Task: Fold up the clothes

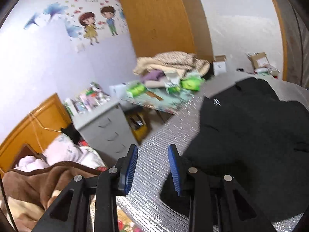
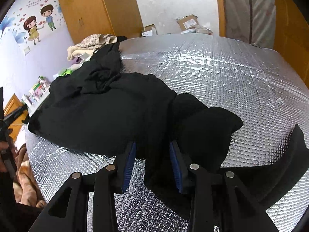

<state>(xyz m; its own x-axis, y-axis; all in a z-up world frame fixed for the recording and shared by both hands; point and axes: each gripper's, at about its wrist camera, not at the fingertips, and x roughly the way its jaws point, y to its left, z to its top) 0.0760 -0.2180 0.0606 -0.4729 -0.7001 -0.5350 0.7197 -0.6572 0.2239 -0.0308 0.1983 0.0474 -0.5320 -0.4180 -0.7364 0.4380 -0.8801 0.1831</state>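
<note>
Black garment, rumpled on the silver quilted mat: soft, limp, light (best pinched at a hem or corner). Right gripper parted around a fold, pads not pressing; left gripper parted, empty, beside the garment's edge.

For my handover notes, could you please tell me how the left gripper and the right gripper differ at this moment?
The left gripper has only silver mat between its blue pads; the right gripper straddles the black garment. The left gripper sits at the garment's edge, the right gripper over it. Both are open.
</note>
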